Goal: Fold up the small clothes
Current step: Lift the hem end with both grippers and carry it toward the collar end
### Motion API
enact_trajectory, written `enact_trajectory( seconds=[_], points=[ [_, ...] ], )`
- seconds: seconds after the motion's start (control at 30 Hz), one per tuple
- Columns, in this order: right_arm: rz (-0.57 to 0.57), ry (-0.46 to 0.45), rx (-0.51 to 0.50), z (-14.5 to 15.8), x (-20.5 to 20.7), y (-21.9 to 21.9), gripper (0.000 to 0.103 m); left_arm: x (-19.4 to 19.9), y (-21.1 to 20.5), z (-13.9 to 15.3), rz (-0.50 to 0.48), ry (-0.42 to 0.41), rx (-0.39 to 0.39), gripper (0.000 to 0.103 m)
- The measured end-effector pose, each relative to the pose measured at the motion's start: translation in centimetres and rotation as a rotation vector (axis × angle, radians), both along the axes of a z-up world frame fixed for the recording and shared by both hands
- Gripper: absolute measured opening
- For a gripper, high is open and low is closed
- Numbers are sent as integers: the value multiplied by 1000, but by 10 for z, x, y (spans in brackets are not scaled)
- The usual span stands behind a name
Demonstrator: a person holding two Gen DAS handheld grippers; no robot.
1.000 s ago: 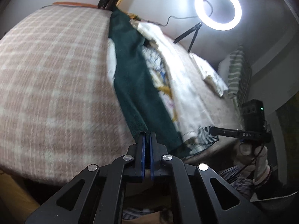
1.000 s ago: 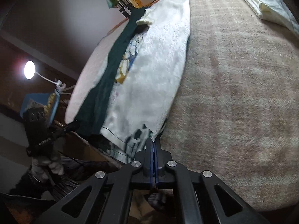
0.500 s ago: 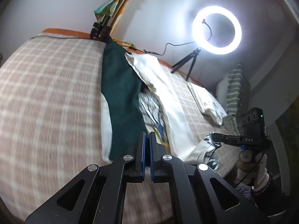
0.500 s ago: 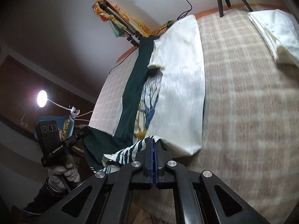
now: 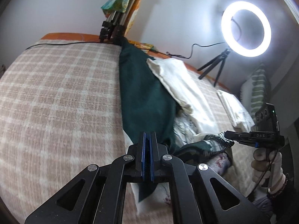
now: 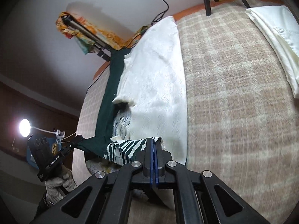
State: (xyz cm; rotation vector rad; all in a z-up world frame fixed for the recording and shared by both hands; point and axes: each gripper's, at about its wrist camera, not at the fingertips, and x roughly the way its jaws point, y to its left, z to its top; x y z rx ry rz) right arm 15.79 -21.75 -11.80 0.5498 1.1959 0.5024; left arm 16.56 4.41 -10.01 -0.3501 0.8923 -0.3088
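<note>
Both grippers are carrying the garment's [image 5: 145, 100] near hem toward twelve o'clock across the blanket [image 5: 56, 97]; left gripper [image 5: 147, 140] and right gripper [image 6: 153, 145] are each clamping a corner, fold half-done.

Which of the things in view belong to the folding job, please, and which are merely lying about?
Part of the job: garment, left gripper, right gripper, both clamped on its near edge.

Lying about: ring light, folded white cloth, striped pillow, checked blanket.
</note>
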Motion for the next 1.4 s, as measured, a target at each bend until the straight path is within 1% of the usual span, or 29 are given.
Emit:
enact_trajectory(
  seconds=[0.1, 0.17, 0.23, 0.27, 0.3, 0.37, 0.43, 0.5, 0.57, 0.63, 0.7, 0.77, 0.83, 0.9, 0.93, 1.03, 1.07, 1.17, 1.23, 1.27, 1.3, 1.37, 1.4],
  points=[
    [-15, 25, -13, -10, 9, -1, 0, 7, -2, -5, 1, 4, 12, 2],
    [-23, 42, -11, -16, 12, -3, 0, 9, -5, -7, -3, 3, 36, 2],
    [-24, 52, -12, -19, 15, -4, 4, 10, -6, -6, 13, -3, 69, 7],
    [-21, 52, -16, -18, 16, -5, 6, 11, -5, -5, 30, -4, 92, 15],
    [-20, 43, -25, -16, 16, -7, 17, 11, -2, -2, 54, -9, 108, 18],
    [-34, 1, -56, -6, 13, -11, 37, 4, 8, 8, 102, -42, 112, 18],
    [-26, -79, -96, 11, 6, -13, 36, -6, 10, 17, 94, -85, 105, 19],
    [29, -135, -95, 22, -3, -9, 29, -16, 3, 25, 58, -116, 126, 19],
    [107, -176, -103, 29, -14, 2, 27, -27, -9, 28, -6, -139, 128, 19],
    [188, -192, -104, 27, -21, 17, 25, -30, -25, 23, -87, -123, 124, 19],
    [236, -188, -105, 20, -24, 30, 25, -25, -39, 12, -148, -72, 110, 19],
    [265, -173, -122, 11, -24, 42, 25, -23, -49, 3, -175, -49, 120, 19],
    [271, -161, -145, 3, -22, 48, 25, -18, -56, -6, -184, -38, 155, 19],
    [256, -152, -193, -4, -20, 47, 25, -12, -56, -13, -165, -25, 184, 19],
    [243, -149, -221, -6, -19, 45, 21, -8, -55, -17, -148, -16, 210, 19],
    [201, -141, -250, -7, -17, 34, 20, -1, -47, -25, -97, -9, 294, 19],
    [189, -145, -269, -6, -17, 30, 20, 2, -43, -27, -81, -11, 306, 19],
    [170, -147, -332, -5, -16, 25, 20, 8, -24, -29, -28, 1, 299, 19],
    [164, -148, -341, -3, -18, 22, 20, 11, -14, -27, -5, 5, 271, 19],
    [165, -147, -341, -2, -18, 21, 21, 12, -11, -25, 1, 3, 264, 27],
    [168, -151, -339, -2, -17, 22, 22, 15, -7, -21, 10, -4, 252, 40],
    [169, -165, -341, 1, -16, 19, 25, 18, -2, -13, 18, -33, 228, 50],
    [167, -169, -340, 3, -14, 19, 29, 22, 0, -8, 20, -47, 218, 50]
  ],
)
